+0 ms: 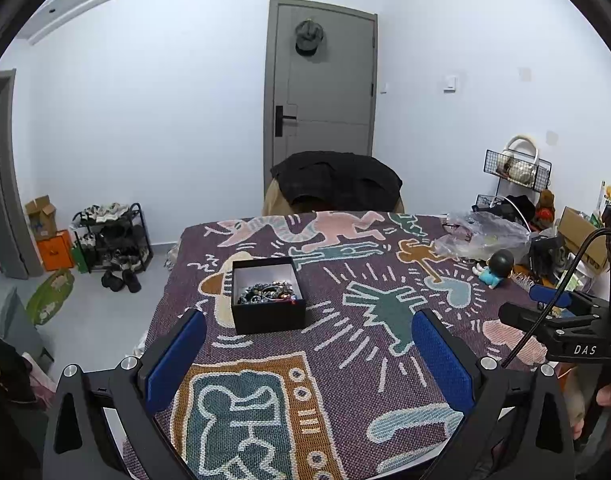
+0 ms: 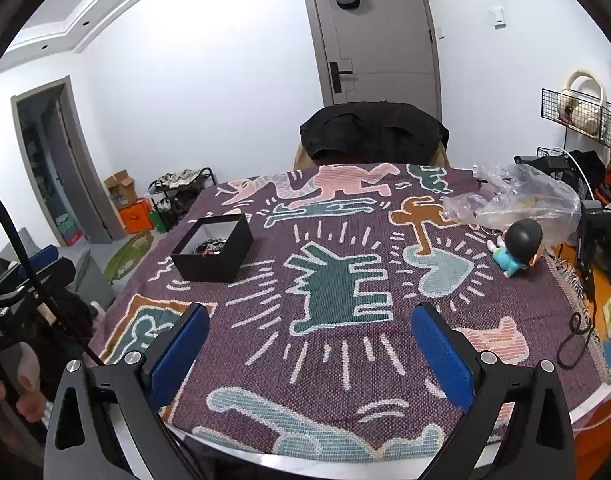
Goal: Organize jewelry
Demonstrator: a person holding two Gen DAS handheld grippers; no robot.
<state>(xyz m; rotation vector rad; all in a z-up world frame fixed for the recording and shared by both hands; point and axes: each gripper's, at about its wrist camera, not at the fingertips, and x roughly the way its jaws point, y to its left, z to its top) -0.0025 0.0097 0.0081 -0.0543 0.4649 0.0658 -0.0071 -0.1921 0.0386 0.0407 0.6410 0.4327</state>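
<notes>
A black open box [image 1: 268, 295] with a white inner wall sits on the patterned tablecloth [image 1: 345, 340] and holds a tangle of jewelry [image 1: 266, 292]. It also shows in the right wrist view [image 2: 212, 251], left of centre, with the jewelry [image 2: 210, 246] inside. My left gripper [image 1: 309, 350] is open and empty, hovering over the cloth just in front of the box. My right gripper [image 2: 310, 346] is open and empty, over the near middle of the table, well right of the box. The right gripper's side shows in the left wrist view [image 1: 561, 312].
A clear plastic bag [image 2: 513, 196] lies at the table's far right, a small figurine [image 2: 517, 246] in front of it. A chair with a black coat [image 2: 373, 132] stands behind the table. A wire rack [image 2: 577, 112], boxes and a cable [image 2: 577, 336] crowd the right edge.
</notes>
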